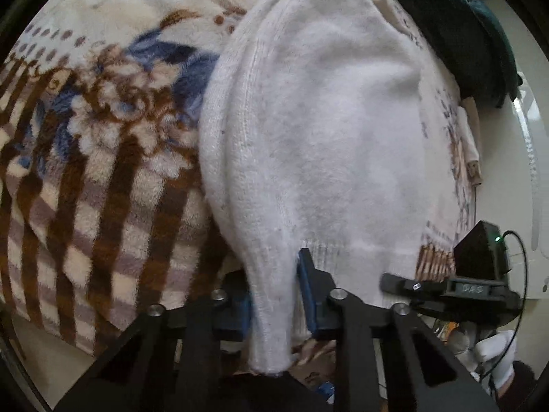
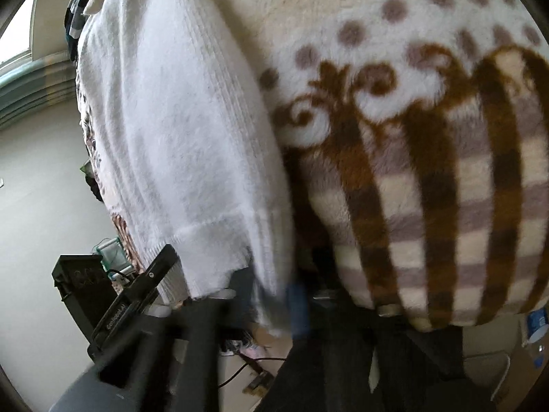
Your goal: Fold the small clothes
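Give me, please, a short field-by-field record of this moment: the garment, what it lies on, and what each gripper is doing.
garment: white fuzzy knit garment
surface: plush blanket with brown stripes and blue flowers
left gripper: shut on the garment's near edge
right gripper: shut on the garment's edge, view blurred
other: dark clothing at the blanket's far end

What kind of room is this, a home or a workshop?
Most likely a home, probably a bedroom: a plush patterned blanket covers a soft surface, a white fuzzy garment lies on it, and dark clothes are piled nearby.
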`<state>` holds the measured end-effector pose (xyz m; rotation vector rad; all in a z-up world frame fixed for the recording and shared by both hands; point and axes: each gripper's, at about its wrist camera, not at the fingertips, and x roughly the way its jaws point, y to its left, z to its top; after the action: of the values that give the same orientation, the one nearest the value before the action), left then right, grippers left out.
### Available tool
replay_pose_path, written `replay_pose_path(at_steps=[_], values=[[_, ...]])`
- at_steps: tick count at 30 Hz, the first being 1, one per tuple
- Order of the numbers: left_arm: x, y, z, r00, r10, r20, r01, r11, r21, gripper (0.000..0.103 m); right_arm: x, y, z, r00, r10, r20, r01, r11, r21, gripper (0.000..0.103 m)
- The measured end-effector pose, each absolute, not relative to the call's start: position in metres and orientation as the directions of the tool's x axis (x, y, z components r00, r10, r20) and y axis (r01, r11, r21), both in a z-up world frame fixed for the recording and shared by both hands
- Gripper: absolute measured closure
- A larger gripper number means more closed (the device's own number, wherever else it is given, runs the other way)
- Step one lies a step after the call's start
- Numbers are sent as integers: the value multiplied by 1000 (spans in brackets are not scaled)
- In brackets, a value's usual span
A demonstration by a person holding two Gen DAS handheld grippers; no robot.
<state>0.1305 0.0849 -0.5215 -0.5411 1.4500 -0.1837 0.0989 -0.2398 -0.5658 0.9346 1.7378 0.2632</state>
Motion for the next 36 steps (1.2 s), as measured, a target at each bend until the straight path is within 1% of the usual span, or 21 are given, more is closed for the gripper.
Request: replay_pose_path(at_steps=[3, 8, 11, 14, 18, 21, 23, 25, 26, 27, 28, 29, 30, 31, 33, 36], values=[[136, 92, -502, 166, -459, -872, -208, 849, -486, 90, 100, -237, -550, -62, 722, -689, 454, 635, 625, 92], [164, 107, -448, 289, -500, -816, -185, 807, -561, 91, 120, -237, -497, 32, 776, -630, 430, 559, 709, 92], [203, 112, -417, 372, -529, -763, -159, 774, -613, 91, 158, -241, -457, 111, 789, -604, 387, 526, 758, 92], [259, 108, -394, 438, -558, -705, -124, 739, -662, 91, 204, -240, -432, 184, 795, -578, 360, 493, 792, 92], [339, 105, -382, 486, -567, -665, -83, 728, -681, 91, 290, -243, -408, 274, 771, -575, 318, 492, 811, 92], [406, 101, -390, 494, -563, -662, -74, 732, -678, 91, 359, -244, -404, 329, 743, -583, 299, 504, 810, 92], [455, 100, -403, 477, -550, -685, -83, 748, -658, 91, 405, -250, -407, 355, 714, -603, 305, 521, 797, 92], [490, 100, -420, 437, -542, -718, -92, 767, -635, 88, 452, -254, -419, 349, 705, -618, 308, 536, 786, 92], [513, 100, -433, 406, -529, -745, -117, 779, -616, 85, 470, -257, -427, 347, 693, -632, 325, 543, 774, 89], [525, 102, -442, 385, -537, -751, -132, 773, -620, 72, 491, -259, -438, 354, 684, -638, 359, 531, 768, 87], [534, 105, -451, 365, -540, -758, -156, 768, -621, 51, 506, -264, -445, 345, 692, -635, 378, 517, 768, 74], [541, 109, -457, 365, -545, -755, -170, 758, -630, 39, 510, -267, -451, 334, 697, -635, 389, 512, 766, 64], [544, 115, -460, 382, -550, -742, -181, 743, -644, 25, 517, -270, -455, 333, 700, -632, 397, 504, 767, 43], [543, 120, -463, 391, -548, -740, -195, 736, -648, 25, 522, -274, -454, 366, 694, -619, 390, 490, 780, 38], [538, 129, -468, 385, -564, -730, -220, 712, -666, 25, 518, -277, -452, 371, 686, -627, 367, 511, 777, 38], [530, 130, -474, 350, -554, -755, -215, 737, -640, 24, 506, -284, -445, 345, 612, -712, 346, 622, 703, 38]])
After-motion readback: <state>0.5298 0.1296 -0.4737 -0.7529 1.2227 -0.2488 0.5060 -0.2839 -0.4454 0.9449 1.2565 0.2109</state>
